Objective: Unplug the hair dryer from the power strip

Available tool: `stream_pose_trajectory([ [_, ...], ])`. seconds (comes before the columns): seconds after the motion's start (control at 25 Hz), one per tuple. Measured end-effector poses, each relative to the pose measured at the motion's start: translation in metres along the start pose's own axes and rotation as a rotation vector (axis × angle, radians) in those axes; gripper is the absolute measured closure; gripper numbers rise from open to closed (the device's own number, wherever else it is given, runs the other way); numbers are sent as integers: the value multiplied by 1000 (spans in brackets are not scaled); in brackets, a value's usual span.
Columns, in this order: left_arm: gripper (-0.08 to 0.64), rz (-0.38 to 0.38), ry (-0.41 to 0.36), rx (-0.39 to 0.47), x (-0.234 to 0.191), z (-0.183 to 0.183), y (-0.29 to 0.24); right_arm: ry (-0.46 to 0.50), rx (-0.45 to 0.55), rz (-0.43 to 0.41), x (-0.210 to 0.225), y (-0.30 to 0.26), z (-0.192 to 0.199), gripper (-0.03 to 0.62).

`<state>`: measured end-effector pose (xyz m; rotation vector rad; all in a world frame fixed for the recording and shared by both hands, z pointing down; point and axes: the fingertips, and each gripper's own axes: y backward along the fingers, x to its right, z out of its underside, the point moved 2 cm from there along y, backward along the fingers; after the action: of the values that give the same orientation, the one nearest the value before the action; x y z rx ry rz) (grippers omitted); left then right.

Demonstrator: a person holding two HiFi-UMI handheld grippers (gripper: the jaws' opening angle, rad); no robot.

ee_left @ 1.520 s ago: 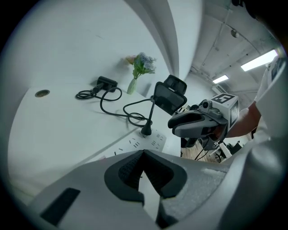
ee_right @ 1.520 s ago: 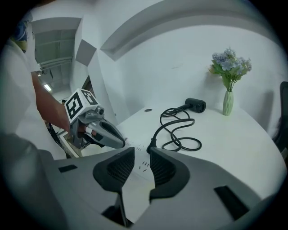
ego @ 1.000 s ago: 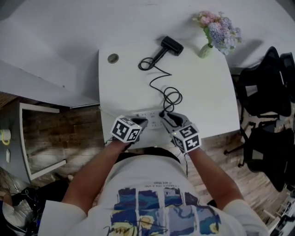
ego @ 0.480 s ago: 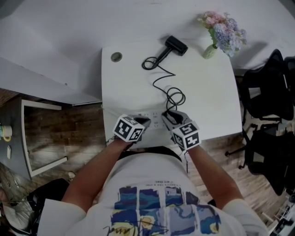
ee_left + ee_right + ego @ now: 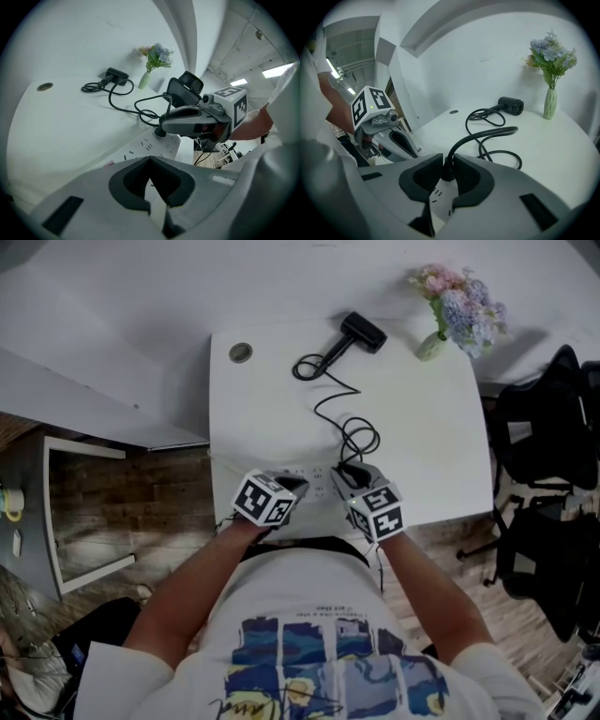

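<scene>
- The right gripper (image 5: 448,164) was clamping. Its jaws were closing on the black plug (image 5: 448,172), which stood upright between them with a dark pad against each side.
- The plug was seated in the white power strip (image 5: 150,146), directly under the right gripper's tips, at the end of the strip on that gripper's side.
- The left gripper (image 5: 151,164) was clenched, its tips meeting with nothing between them. It angled down over the other end of the power strip, and the white casing showed just below its pads. Whether the tips pressed on the casing could not be told.
- The left gripper sat beside the right one, on its left. Between them lay the strip's bare sockets.
- The cord (image 5: 349,432) rose from the plug just ahead of the right jaws and arched over. It looped on the table a little further ahead, then ran away from both grippers.
- The hair dryer (image 5: 362,331) lay well ahead of both grippers, near the far edge of the white table (image 5: 431,446), slightly to the right of the right gripper's line.
- A pale green vase (image 5: 550,104) of flowers stood upright further right of that line, near the hair dryer but apart from it.
- A round grommet (image 5: 241,352) sat far ahead of the left gripper, a little to its left.
- Black chairs (image 5: 544,427) stood off to the right gripper's right, beyond the table edge.
</scene>
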<state>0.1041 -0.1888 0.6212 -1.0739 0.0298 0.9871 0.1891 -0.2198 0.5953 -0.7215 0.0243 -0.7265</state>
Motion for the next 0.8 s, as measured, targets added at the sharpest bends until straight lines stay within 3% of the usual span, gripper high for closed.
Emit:
stream_pose_trajectory([
  [0.32,560,11,5,-8,0,0,-1,55,15,16,0,-1,-3,532],
  [0.8,560,15,-8,-9,1,-1,0,56,4,17,-8,8,-5,541],
])
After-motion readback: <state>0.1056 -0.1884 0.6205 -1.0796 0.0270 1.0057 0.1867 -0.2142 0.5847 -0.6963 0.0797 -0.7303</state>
